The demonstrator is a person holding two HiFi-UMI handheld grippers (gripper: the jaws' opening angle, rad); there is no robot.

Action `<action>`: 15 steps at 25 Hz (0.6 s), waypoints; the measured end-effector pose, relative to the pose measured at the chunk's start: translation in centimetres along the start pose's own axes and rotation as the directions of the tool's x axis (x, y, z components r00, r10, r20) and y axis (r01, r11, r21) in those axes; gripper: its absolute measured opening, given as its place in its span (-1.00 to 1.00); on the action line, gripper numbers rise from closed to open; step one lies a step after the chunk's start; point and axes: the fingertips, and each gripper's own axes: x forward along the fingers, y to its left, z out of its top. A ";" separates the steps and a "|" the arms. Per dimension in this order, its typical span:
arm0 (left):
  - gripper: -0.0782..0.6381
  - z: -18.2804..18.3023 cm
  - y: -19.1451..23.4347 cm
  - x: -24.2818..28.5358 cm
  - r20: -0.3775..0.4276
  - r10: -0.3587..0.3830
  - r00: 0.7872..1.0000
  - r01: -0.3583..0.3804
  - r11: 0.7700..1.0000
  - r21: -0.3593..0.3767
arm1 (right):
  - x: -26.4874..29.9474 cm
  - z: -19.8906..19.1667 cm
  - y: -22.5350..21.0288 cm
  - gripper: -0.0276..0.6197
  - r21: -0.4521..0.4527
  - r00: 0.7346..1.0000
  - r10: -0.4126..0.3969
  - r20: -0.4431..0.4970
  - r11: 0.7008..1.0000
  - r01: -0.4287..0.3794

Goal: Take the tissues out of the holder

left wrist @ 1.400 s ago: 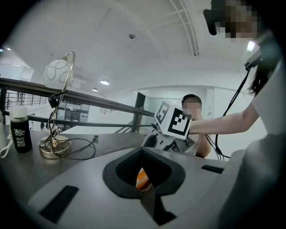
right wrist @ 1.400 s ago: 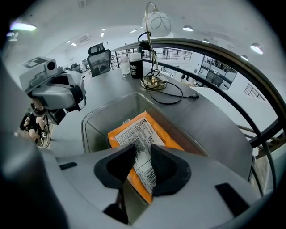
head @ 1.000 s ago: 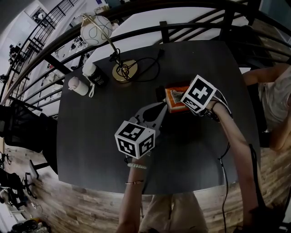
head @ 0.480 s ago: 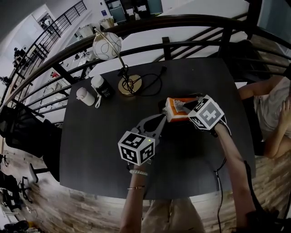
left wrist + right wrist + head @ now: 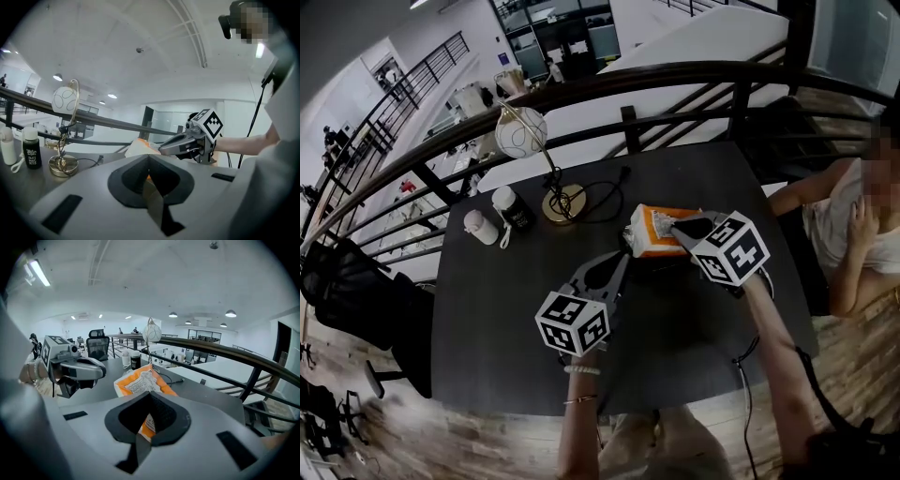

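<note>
An orange tissue pack (image 5: 653, 232) with a white printed label sits tilted on the dark table (image 5: 506, 300). My right gripper (image 5: 677, 227) comes in from the right and is shut on the pack's near end. In the right gripper view the pack (image 5: 143, 380) rises out of the closed jaws of that gripper (image 5: 149, 414). My left gripper (image 5: 624, 253) points at the pack's left end with its jaws together. In the left gripper view a sliver of orange shows at their notch. Whether they pinch the pack I cannot tell.
A brass lamp (image 5: 523, 131) with a round shade and a coiled cord stands at the table's back. Two small bottles (image 5: 480, 226) (image 5: 510, 208) stand to its left. A dark railing (image 5: 675, 80) runs behind. A person (image 5: 853, 234) sits at the right edge.
The right gripper has drawn back to the right and the pack's end has come up with it, so more of the pack shows. The left gripper has kept its place at the pack's left end.
</note>
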 end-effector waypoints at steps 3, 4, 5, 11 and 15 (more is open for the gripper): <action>-0.76 0.5 -1.3 -1.2 0.002 -0.014 1.000 0.014 1.000 0.026 | -2.2 0.5 1.1 -0.88 0.005 0.999 -0.006 0.040 1.000 0.006; -0.76 0.7 -1.7 -1.6 0.002 -0.022 1.000 0.022 0.999 0.035 | -2.9 0.6 1.4 -0.88 0.003 0.999 -0.007 0.051 1.000 0.007; -0.76 1.0 -2.2 -1.9 0.004 -0.032 0.999 0.032 0.999 0.041 | -3.7 0.8 1.7 -0.88 -0.001 0.998 -0.008 0.063 1.000 0.008; -0.76 1.8 -5.0 -4.2 0.024 -0.089 0.996 0.087 0.995 0.053 | -7.0 0.4 4.1 -0.88 0.003 0.992 0.001 0.122 1.000 -0.001; -0.76 1.3 -6.6 -5.0 0.016 -0.100 0.995 0.099 0.993 0.067 | -8.3 -1.2 5.2 -0.88 0.028 0.991 0.002 0.134 1.000 -0.005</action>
